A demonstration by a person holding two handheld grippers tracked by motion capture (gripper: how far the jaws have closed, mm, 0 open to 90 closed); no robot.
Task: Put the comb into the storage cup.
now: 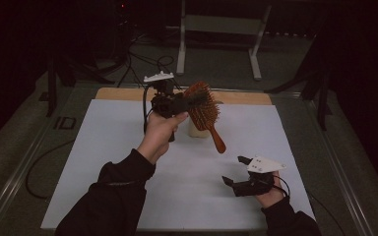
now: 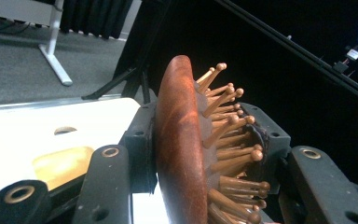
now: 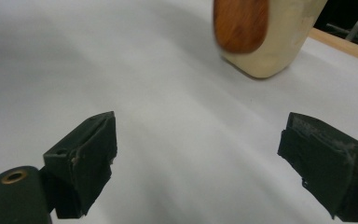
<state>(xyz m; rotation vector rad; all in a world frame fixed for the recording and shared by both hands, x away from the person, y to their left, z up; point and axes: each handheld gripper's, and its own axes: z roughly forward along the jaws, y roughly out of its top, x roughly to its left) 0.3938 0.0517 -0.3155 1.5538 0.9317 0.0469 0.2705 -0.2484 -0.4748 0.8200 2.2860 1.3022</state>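
Right hand-held gripper (image 1: 237, 171) released, low; left hand-held gripper (image 1: 189, 101) clamps hairbrush (image 1: 203, 105) head aloft.

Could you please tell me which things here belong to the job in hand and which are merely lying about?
In the job:
- hairbrush, clamped by its head in the left gripper
- cream holder beneath it
- right gripper, open, low over the white sheet

Lying about:
- floor cables
- white metal frame

I see the wooden hairbrush (image 1: 204, 110) raised above the cream cup (image 1: 197, 130), reddish-brown, head clamped in my left gripper (image 1: 177, 103), handle slanting down, wooden bristle pins (image 2: 228, 140) sticking sideways.
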